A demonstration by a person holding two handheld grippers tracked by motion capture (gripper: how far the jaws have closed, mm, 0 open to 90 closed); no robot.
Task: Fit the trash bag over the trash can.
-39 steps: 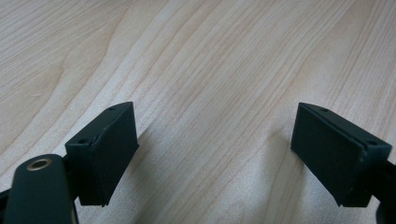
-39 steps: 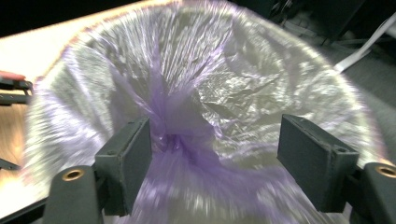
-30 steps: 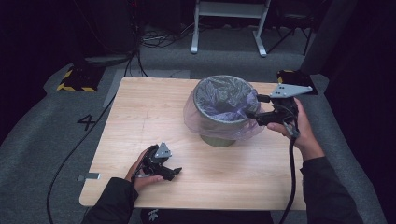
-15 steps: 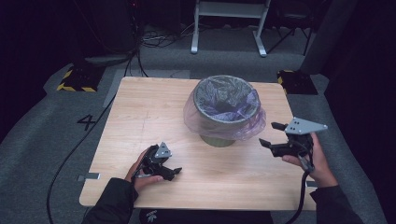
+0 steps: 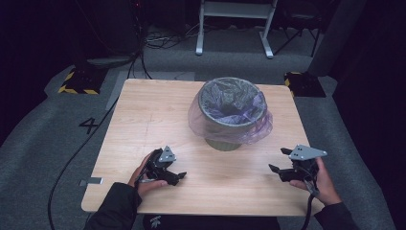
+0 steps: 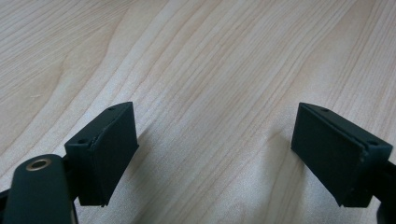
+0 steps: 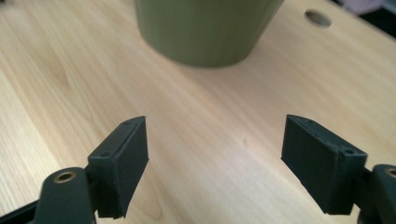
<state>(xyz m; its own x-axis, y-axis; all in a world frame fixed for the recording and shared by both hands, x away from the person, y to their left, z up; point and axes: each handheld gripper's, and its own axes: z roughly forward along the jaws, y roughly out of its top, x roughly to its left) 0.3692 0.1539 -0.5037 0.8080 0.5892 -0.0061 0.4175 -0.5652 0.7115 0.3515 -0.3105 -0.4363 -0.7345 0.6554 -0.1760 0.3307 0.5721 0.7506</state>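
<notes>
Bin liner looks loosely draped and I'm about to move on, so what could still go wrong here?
1. The purple bag hangs in loose folds over the rim of the green bin; it may slip inward once weight drops in.
2. Both grippers are open and off the bin, the right gripper near the table edge and the left gripper resting on it, so nothing steadies the bin if it is bumped.

white metal stand (image 5: pixel 235 24) behind table; yellow-black striped block (image 5: pixel 75 82) on floor.
</notes>
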